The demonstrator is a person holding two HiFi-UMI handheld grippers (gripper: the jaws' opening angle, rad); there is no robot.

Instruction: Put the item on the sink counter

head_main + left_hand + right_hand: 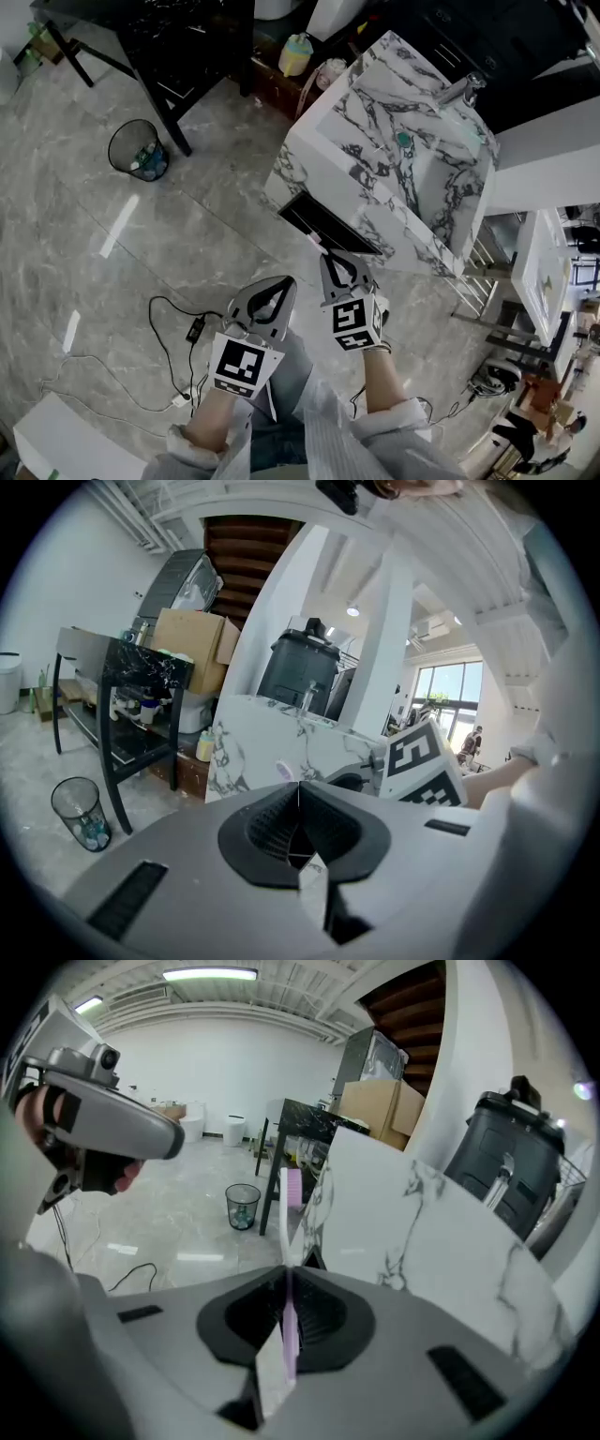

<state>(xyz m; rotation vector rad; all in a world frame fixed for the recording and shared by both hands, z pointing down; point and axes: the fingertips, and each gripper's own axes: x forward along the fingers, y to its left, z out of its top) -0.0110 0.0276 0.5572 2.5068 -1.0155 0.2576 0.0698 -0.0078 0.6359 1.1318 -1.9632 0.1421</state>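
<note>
Pink-and-white slim item (289, 1327) is sitting edge-on between the pads of the right claw (285, 1274), which is pinching it at a narrow gap. Its upper end is poking up past the tips, in front of the marble side of the sink unit. Seen edge-on like this, it is giving away too little to say what it is. In the head view it is hardly showing past the claw.

Left claw (298, 797) is lying with its jaws together and nothing between them. It is hanging just beside the right one, low in front of the worktop (370, 211) and apart from it. Both forearms are running off the bottom edge of the head view.

The worktop is white marble with dark veins, and the item is not lying on it. A dark rectangle (328, 225) is showing in its near face; drawer or shelf, cannot tell. The basin (427, 155) is holding one small teal thing (403, 139), too small to identify. A faucet (461, 90) is standing at the basin's far edge.

Out on the floor, a wire waste bin (138, 150) is standing beside a black table (169, 37), with bluish scraps lying in its bottom. A cardboard box (192, 647) is showing behind the table, its contents hidden.
</note>
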